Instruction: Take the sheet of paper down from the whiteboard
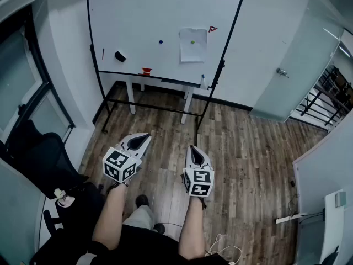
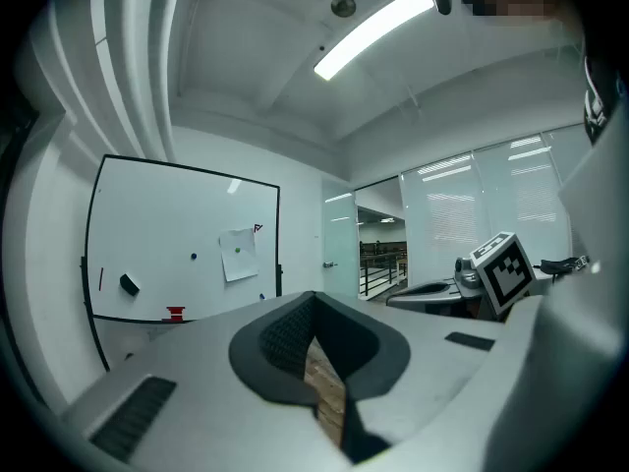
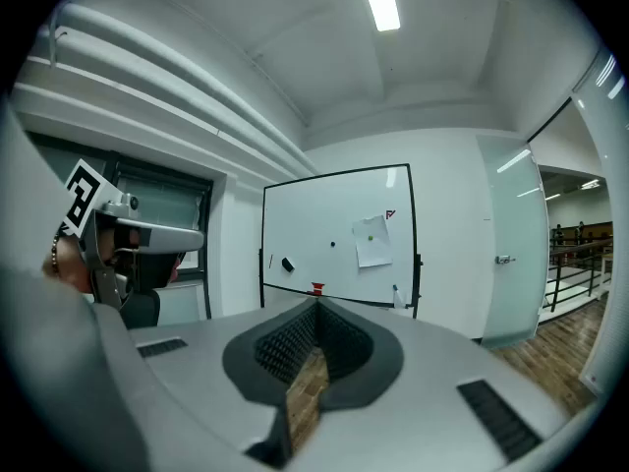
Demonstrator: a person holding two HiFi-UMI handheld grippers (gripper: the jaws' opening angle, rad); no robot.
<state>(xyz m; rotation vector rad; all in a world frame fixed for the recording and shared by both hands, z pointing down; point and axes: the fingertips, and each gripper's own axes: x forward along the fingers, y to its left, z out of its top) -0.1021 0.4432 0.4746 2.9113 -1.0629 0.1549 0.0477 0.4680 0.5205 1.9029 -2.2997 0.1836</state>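
Note:
A white sheet of paper (image 1: 193,44) hangs on the whiteboard (image 1: 138,15), pinned by a green magnet (image 1: 192,42). The same sheet of paper (image 2: 239,255) (image 3: 373,242) shows small and far off in both gripper views. My left gripper (image 1: 144,139) and right gripper (image 1: 193,149) are held low over the wooden floor, well short of the board, pointing toward it. Both are shut with nothing between their jaws. The left gripper (image 2: 316,298) and right gripper (image 3: 316,308) have their tips pressed together.
On the board are a blue magnet (image 1: 160,41), a black eraser (image 1: 119,56), a red mark (image 1: 213,29) and a red object (image 1: 146,70) on its tray. A dark chair (image 1: 38,162) stands at left, a glass door (image 1: 292,65) at right.

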